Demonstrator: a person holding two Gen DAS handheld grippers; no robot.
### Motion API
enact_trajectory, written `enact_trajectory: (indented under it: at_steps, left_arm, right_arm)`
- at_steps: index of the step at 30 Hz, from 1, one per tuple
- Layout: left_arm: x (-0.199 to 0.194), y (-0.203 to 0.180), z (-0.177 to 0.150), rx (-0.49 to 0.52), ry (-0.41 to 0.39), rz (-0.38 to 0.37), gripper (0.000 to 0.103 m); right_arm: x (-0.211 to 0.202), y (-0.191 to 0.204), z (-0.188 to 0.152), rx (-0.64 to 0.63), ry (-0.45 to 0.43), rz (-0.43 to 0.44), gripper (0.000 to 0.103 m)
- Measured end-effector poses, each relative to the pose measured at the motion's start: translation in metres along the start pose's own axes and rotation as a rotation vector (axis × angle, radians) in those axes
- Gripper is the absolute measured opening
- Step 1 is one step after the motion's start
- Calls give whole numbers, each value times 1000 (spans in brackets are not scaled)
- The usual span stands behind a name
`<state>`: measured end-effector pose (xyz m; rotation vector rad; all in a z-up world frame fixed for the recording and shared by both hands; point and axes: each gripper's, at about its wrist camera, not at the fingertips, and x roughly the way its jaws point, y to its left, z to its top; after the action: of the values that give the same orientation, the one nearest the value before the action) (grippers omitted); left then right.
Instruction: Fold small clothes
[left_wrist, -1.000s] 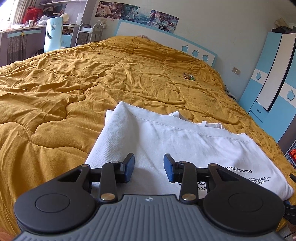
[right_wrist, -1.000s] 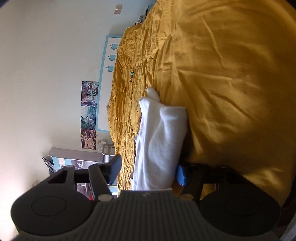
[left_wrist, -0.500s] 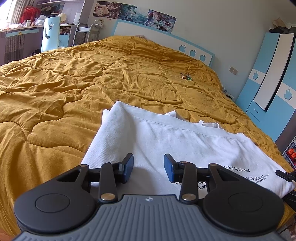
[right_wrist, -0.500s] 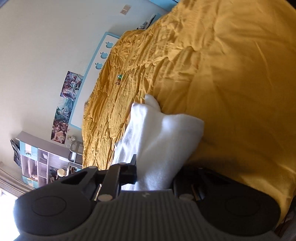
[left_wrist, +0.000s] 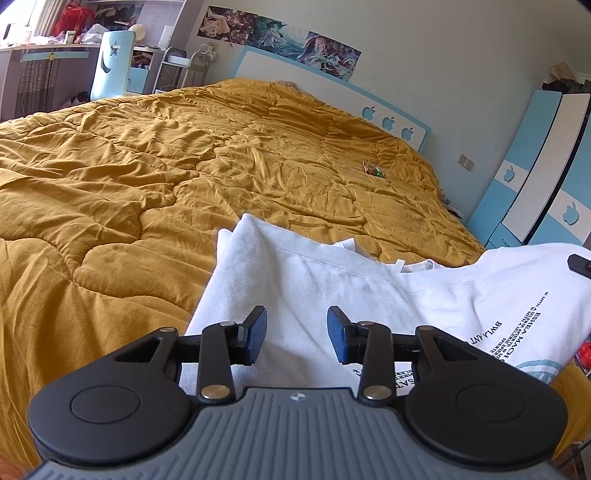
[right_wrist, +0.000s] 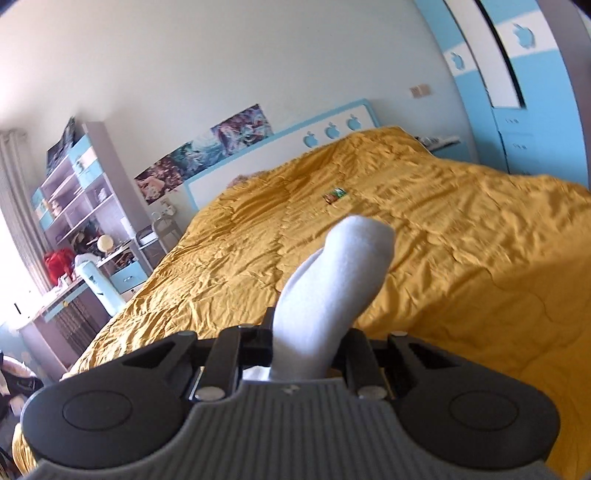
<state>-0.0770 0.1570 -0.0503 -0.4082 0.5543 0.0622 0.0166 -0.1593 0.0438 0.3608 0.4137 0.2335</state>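
A white T-shirt (left_wrist: 332, 280) with dark printed lettering lies partly folded on the mustard quilt (left_wrist: 147, 177). My left gripper (left_wrist: 297, 330) is open and hovers just above the shirt's near part, holding nothing. My right gripper (right_wrist: 303, 347) is shut on the shirt's right end (right_wrist: 332, 280) and holds it raised off the bed. In the left wrist view that raised end (left_wrist: 524, 280) stands up at the right, with one right fingertip (left_wrist: 580, 263) showing at the frame edge.
The quilt (right_wrist: 443, 240) covers the whole bed. A small colourful packet (left_wrist: 373, 170) lies on it near the headboard (left_wrist: 332, 92). A blue-and-white wardrobe (left_wrist: 535, 173) stands at the right. A desk, chair (left_wrist: 110, 62) and shelves are at the far left.
My right gripper has closed on the shirt's right end, rotated upright and lifted it off the quilt. My left gripper stays open over the shirt, barely moved.
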Motion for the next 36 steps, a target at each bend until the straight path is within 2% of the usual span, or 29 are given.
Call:
enact_trajectory:
  at_steps: [7, 12, 15, 18, 21, 22, 23, 25, 27, 30, 32, 36]
  left_arm:
    - [-16, 19, 1, -51, -43, 7, 44]
    - [-32, 37, 4, -99, -87, 44, 44]
    - [-41, 49, 7, -114, -117, 78, 44]
    - [-48, 60, 10, -132, -154, 150, 44]
    - [-58, 75, 13, -180, -176, 182, 44]
    - [-60, 78, 13, -189, -182, 190, 44]
    - [-64, 83, 13, -199, -191, 200, 44]
    - [-67, 89, 12, -211, -194, 209, 44]
    - [-65, 93, 11, -224, -182, 214, 44]
    - [-61, 94, 11, -236, -166, 200, 44]
    - [-61, 91, 11, -220, -170, 193, 44]
    - [-62, 81, 13, -174, -175, 178, 44]
  right_arm:
    - [3, 74, 9, -258, -39, 106, 11]
    - [9, 132, -11, -471, -64, 165, 11]
    - [18, 170, -46, -613, -74, 196, 11]
    - [31, 207, -105, -778, -69, 254, 11]
    - [52, 232, -172, -961, 96, 324, 11]
    - [58, 238, -201, -1055, 198, 343, 12]
    - [57, 242, -222, -1122, 224, 331, 12]
    - [49, 244, -240, -1228, 172, 309, 15]
    - [51, 243, -229, -1175, 194, 319, 21]
    - [58, 235, -196, -860, 340, 451, 46]
    - [58, 233, -189, -767, 387, 516, 48]
    - [60, 234, -184, -690, 452, 580, 48]
